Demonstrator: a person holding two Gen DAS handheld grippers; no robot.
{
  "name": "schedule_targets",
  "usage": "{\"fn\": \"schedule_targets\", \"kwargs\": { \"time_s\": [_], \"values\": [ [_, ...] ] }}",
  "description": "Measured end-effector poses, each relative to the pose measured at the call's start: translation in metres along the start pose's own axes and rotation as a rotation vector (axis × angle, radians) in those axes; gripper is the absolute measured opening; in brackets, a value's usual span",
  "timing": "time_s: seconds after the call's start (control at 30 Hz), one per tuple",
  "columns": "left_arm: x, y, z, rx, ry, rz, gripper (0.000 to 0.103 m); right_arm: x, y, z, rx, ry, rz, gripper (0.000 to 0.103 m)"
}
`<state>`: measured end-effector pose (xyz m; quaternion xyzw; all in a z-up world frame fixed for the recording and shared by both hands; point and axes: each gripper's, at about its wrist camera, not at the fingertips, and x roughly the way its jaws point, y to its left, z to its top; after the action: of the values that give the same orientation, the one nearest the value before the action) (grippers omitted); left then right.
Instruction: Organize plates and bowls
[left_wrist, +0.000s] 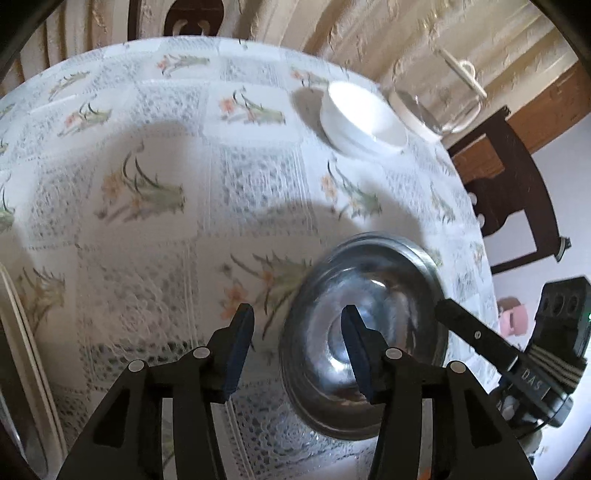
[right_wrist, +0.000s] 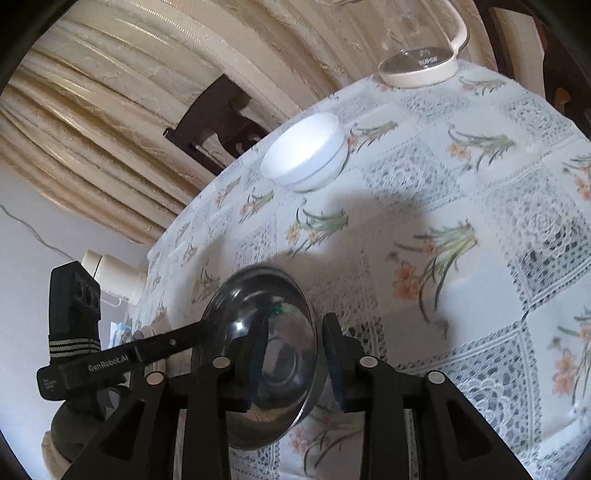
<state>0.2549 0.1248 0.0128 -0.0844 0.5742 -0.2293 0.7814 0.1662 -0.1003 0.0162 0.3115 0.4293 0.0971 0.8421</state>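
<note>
We noted the right tool (right_wrist: 288, 363) pinching the rim of the steel bowl (right_wrist: 264, 354), held tilted just above the desk (right_wrist: 461, 192), while the left tool (left_wrist: 297, 350) hung spread and empty beside it. The carrying step seemed in hand. We judged the next move: bring the bowl level to the white bowls (right_wrist: 306, 155) farther back and release.

— On the bench (left_wrist: 155, 229)?
— Covered by a floral lace-patterned cloth (right_wrist: 461, 206). Stacked white bowls (left_wrist: 364, 118) at the far side; glass jug (left_wrist: 432, 99) just beside.
</note>
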Motion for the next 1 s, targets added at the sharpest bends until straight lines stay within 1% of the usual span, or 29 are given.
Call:
{"fn": "schedule_targets", "kwargs": {
  "time_s": [0.17,0.4,0.53,0.7,0.8,0.9,1.0],
  "values": [
    [-0.001,0.000,0.015,-0.011,-0.035,-0.024,0.050,0.000,-0.010,0.015,0.042,-0.033,0.006,0.038],
    [0.015,-0.003,0.051,-0.058,-0.071,-0.101,0.050,0.010,-0.023,0.050,0.086,-0.071,0.007,0.041],
    [0.026,-0.004,0.076,-0.070,-0.076,-0.153,0.050,0.024,-0.031,0.073,0.121,-0.070,0.014,0.042],
    [0.047,0.001,0.111,-0.114,-0.085,-0.191,0.050,0.044,-0.035,0.102,0.133,-0.071,0.012,0.042],
    [0.059,0.004,0.125,-0.129,-0.086,-0.219,0.050,0.056,-0.039,0.119,0.145,-0.066,0.011,0.042],
    [0.068,0.005,0.139,-0.132,-0.100,-0.247,0.050,0.070,-0.043,0.133,0.165,-0.055,0.038,0.042],
    [0.074,0.005,0.149,-0.129,-0.119,-0.266,0.050,0.085,-0.046,0.142,0.185,-0.023,0.083,0.042]
  ]
}}
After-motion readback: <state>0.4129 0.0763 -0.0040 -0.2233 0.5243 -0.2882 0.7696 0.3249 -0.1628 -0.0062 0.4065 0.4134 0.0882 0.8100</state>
